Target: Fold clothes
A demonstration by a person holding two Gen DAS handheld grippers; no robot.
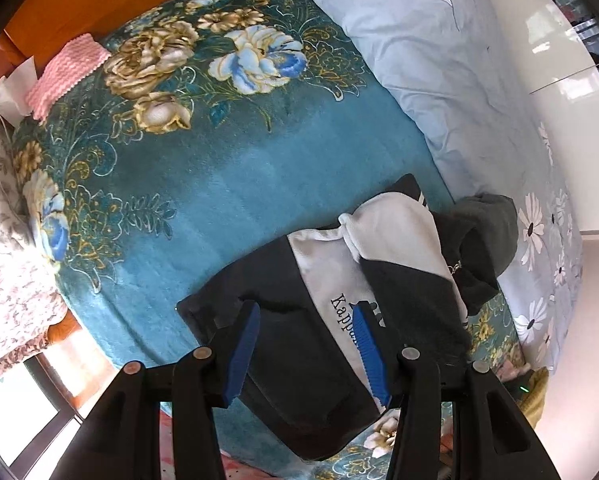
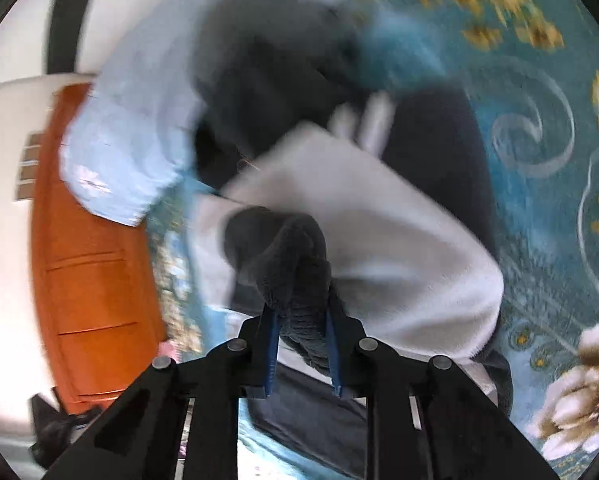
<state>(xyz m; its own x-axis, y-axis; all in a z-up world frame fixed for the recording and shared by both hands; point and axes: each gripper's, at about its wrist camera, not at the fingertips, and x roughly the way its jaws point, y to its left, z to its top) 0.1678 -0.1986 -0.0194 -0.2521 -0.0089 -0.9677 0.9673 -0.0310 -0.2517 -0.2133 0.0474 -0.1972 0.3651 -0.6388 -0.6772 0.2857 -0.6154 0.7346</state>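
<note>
A black and white sweatshirt (image 1: 339,296) with dark lettering lies partly folded on the teal floral blanket (image 1: 203,184). My left gripper (image 1: 307,316) is open just above its black front, empty. In the blurred right wrist view the sweatshirt (image 2: 363,220) fills the middle. My right gripper (image 2: 301,312) is shut on its dark ribbed cuff (image 2: 295,276), holding the sleeve over the white part of the body.
A dark grey garment (image 1: 487,240) lies bunched beside the sweatshirt. A pale blue flowered duvet (image 1: 439,60) covers the right of the bed. A pink knitted cloth (image 1: 67,76) and a flowered fabric (image 1: 7,248) lie at the left. An orange wooden cabinet (image 2: 91,272) stands beside the bed.
</note>
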